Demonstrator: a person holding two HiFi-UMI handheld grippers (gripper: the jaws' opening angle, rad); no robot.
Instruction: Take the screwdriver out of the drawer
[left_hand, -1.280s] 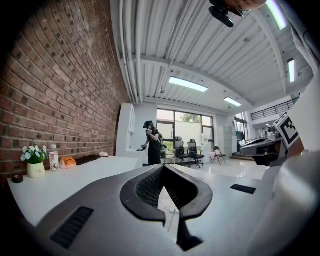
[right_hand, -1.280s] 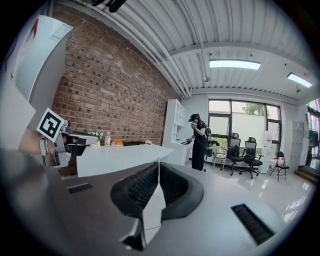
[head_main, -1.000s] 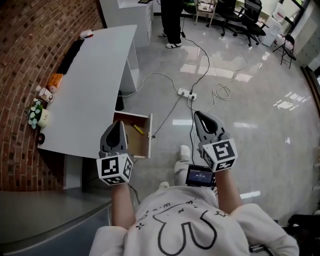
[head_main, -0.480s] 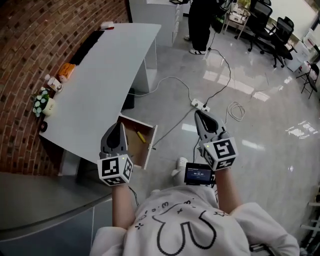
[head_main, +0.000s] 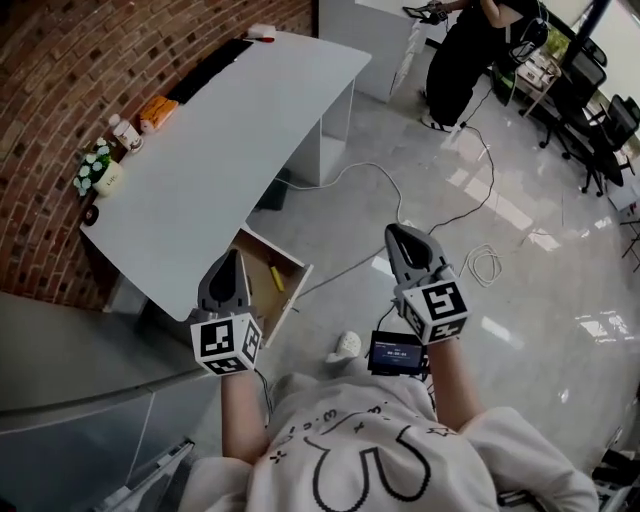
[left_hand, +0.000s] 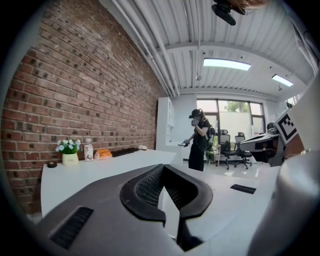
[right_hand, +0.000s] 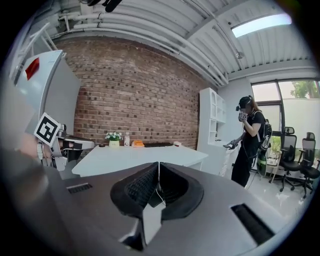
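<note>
**Head view.** A white desk (head_main: 215, 150) is seen along a brick wall (head_main: 60, 90). Under its near corner a wooden drawer (head_main: 290, 292) is pulled open. The screwdriver (head_main: 277, 279), yellow-handled, is lying inside the drawer, untouched by either tool. The left gripper (head_main: 233, 257) is held at the drawer's left edge in the picture, near the screwdriver but apart from it, with its jaws pressed together. The right gripper (head_main: 396, 233) is held over bare floor, well apart from the drawer, and is likewise closed. A flower pot (head_main: 97, 170) and an orange object (head_main: 157, 110) are noted at the wall side of the desk. A coiled cable (head_main: 487, 263) is lying on the floor. A person in black (head_main: 468, 55) is standing beyond the desk.

**Left gripper view.** The left gripper (left_hand: 163, 167) is recorded with its tips meeting and nothing between them. The desk top (left_hand: 105, 170) is seen past the jaws, with the flower pot (left_hand: 68, 152) and a bottle (left_hand: 88, 149) on it. The drawer and screwdriver are not shown here.

**Right gripper view.** The right gripper (right_hand: 158, 164) is clenched at the tips and empty. The desk (right_hand: 145, 154) and the person in black (right_hand: 248, 140) are visible beyond. The left gripper's marker cube (right_hand: 48, 129) is seen at the left edge.
</note>
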